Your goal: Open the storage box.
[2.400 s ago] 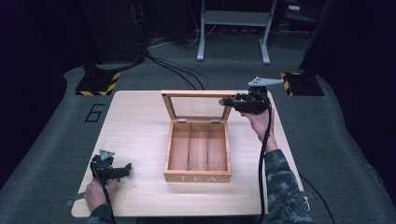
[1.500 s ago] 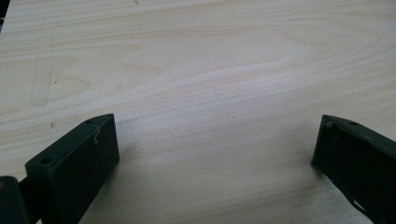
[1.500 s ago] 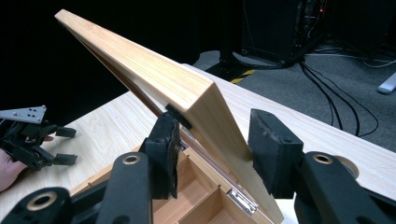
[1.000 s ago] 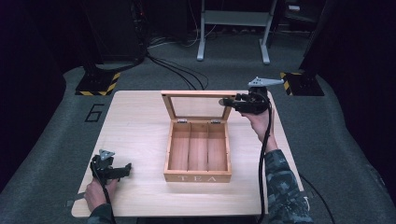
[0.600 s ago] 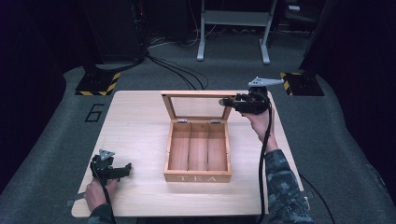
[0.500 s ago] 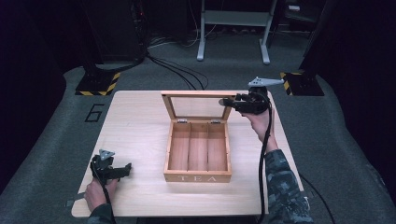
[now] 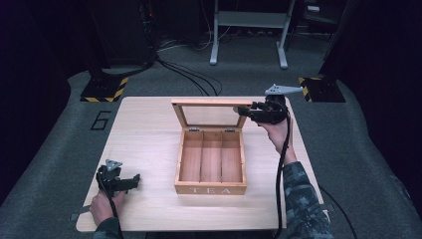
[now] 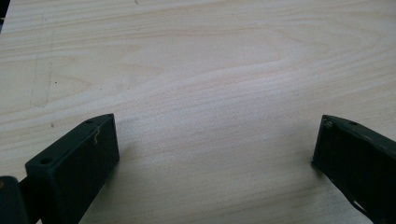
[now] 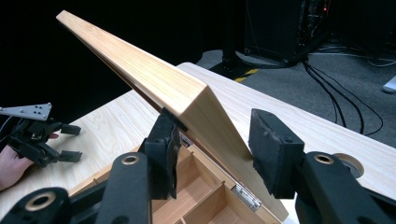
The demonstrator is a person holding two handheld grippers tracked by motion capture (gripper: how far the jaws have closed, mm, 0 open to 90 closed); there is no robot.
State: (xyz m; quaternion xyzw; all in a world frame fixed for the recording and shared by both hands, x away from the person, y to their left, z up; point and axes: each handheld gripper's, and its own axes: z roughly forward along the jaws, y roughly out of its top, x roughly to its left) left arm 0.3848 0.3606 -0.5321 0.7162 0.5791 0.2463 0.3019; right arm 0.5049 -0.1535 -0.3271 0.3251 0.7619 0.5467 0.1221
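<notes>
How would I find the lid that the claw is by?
Look at the wooden table; in its middle sits a tea box with three bare slots. The lid stands up from the box's far edge, with the right gripper at its corner. It alone has a clear window.

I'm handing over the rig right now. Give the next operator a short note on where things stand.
Right gripper: jaws astride the corner of the raised lid, not visibly clamped; whether the pads touch is unclear.
Left gripper: open, holding nothing, low over the table at its near left.
Tea box: mid-table, lid propped up, three compartments empty.
Done: box open.
Left: probably either fill it or close the lid.
</notes>
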